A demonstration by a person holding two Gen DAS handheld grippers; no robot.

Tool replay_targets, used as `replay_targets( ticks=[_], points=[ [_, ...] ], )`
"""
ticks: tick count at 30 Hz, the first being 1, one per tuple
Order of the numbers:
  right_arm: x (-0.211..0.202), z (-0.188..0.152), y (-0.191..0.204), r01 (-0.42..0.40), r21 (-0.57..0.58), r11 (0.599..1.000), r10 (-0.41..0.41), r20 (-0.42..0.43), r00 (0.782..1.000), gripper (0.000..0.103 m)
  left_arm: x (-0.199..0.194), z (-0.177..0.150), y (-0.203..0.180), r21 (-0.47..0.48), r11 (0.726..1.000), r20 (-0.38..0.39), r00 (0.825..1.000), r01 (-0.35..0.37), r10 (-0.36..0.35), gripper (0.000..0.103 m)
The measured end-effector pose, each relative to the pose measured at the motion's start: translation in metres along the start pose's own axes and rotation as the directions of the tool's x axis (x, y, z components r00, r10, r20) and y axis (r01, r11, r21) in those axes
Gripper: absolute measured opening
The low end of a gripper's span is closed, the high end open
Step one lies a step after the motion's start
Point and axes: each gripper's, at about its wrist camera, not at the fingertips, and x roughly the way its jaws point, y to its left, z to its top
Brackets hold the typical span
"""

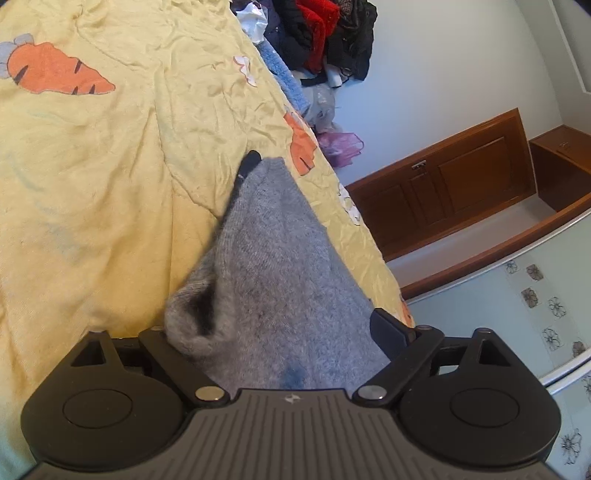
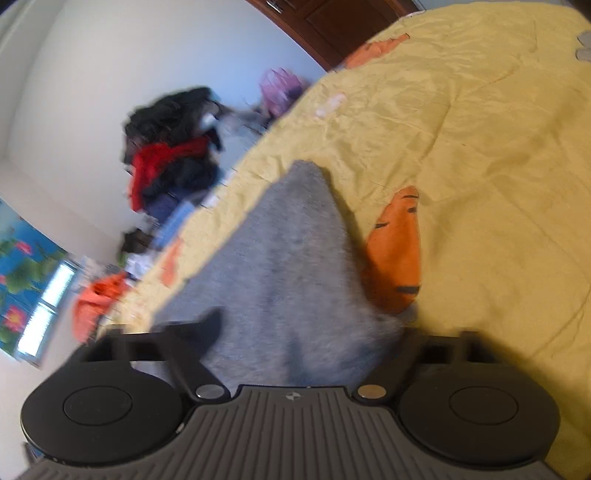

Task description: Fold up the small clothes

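Here the left gripper point(image 1: 258, 173) has its jaws pinched shut on a grey sock point(image 1: 273, 266), which drapes back over the fingers above the yellow bedsheet point(image 1: 110, 184). The right gripper point(image 2: 314, 177) appears shut on the sock point(image 2: 288, 266) too, though blur hides its jaws. A clothes pile point(image 1: 325, 33) sits beyond the bed.

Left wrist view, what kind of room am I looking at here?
Most likely a bedroom. A yellow carrot-print bedspread covers a wide bed, a heap of dark and red clothes is piled at its far edge, and a wooden door stands beyond.
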Motion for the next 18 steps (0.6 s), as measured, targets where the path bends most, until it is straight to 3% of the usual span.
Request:
replay_targets(
  ticks=[1,2,4,10,18],
  points=[
    [0.005,0.002,-0.002,0.026,0.009,1.000,-0.025,-0.029,0.999,0.018,0.003,0.001,0.002,-0.004,1.000,-0.013,1.000,-0.016,0.016,0.031],
    [0.008,0.004,-0.007,0.034,0.032,0.999,-0.032,-0.044,0.999,0.014,0.008,0.001,0.006,-0.011,0.999,-0.039,0.998,-0.041,0.040,0.018],
    [0.009,0.006,-0.015,0.017,0.076,0.997,-0.013,-0.052,0.999,0.009,0.014,0.001,0.014,-0.017,0.996,-0.065,0.994,-0.087,0.086,0.009],
    [0.005,0.011,-0.008,0.004,0.072,0.997,0.001,-0.068,0.998,0.010,0.007,0.005,-0.001,0.081,0.988,-0.071,0.988,-0.130,0.136,0.005],
    [-0.041,0.015,0.014,-0.091,0.016,0.996,0.092,-0.091,0.992,0.010,-0.041,0.016,-0.031,0.089,0.996,-0.084,0.996,0.003,0.004,0.005]
  ],
)
